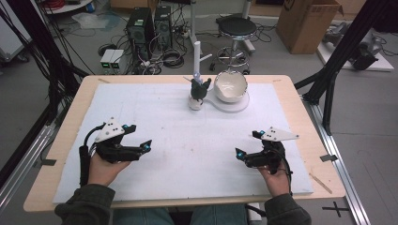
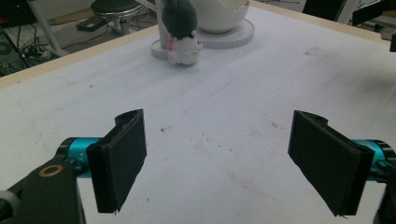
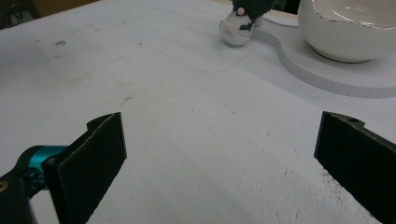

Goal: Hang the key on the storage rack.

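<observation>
I am holding the left gripper [image 1: 143,146] and right gripper [image 1: 244,154] wide open and empty; the soft toy [image 1: 198,93] beside the bowl [image 1: 230,86] is waiting untouched.

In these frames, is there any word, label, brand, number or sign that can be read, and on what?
None can be read.
Cardboard box on the floor: a dark mark near its top edge, too blurred to read.
Plush toy, white bowl, left gripper and right gripper: no lettering shows.
</observation>
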`<state>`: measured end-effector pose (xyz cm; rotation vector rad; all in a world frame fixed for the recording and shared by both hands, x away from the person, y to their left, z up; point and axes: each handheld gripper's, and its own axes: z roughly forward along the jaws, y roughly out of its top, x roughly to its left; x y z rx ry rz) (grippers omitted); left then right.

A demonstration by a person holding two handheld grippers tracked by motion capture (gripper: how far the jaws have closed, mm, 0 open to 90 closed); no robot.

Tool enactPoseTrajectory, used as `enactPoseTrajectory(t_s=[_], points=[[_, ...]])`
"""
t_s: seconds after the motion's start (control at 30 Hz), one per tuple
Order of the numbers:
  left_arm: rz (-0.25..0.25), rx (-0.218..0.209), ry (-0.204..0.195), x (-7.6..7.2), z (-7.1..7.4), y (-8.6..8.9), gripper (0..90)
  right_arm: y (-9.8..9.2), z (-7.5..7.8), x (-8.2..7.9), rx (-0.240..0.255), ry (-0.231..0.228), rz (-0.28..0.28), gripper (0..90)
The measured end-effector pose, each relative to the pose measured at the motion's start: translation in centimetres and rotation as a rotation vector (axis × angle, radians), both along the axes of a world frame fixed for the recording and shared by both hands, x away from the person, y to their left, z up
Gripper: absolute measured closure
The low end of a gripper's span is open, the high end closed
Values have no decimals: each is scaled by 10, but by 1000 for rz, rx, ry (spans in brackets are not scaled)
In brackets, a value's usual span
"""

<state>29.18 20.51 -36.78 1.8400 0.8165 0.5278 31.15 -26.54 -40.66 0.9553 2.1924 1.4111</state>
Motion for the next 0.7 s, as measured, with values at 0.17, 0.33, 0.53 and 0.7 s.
enactPoseTrajectory(t_s=[0.17,0.33,0.53,0.7], points=[[6,-4,3,-2,-2,5,197,1,0,0,-2,5,-3,14],[17,-6,-1,-5,-4,10,197,0,0,0,0,3,-6,14],[24,0,-1,-10,-7,16,192,0,0,0,1,-2,-3,14],[28,1,-5,-15,-8,20,190,1,0,0,2,4,-6,14]])
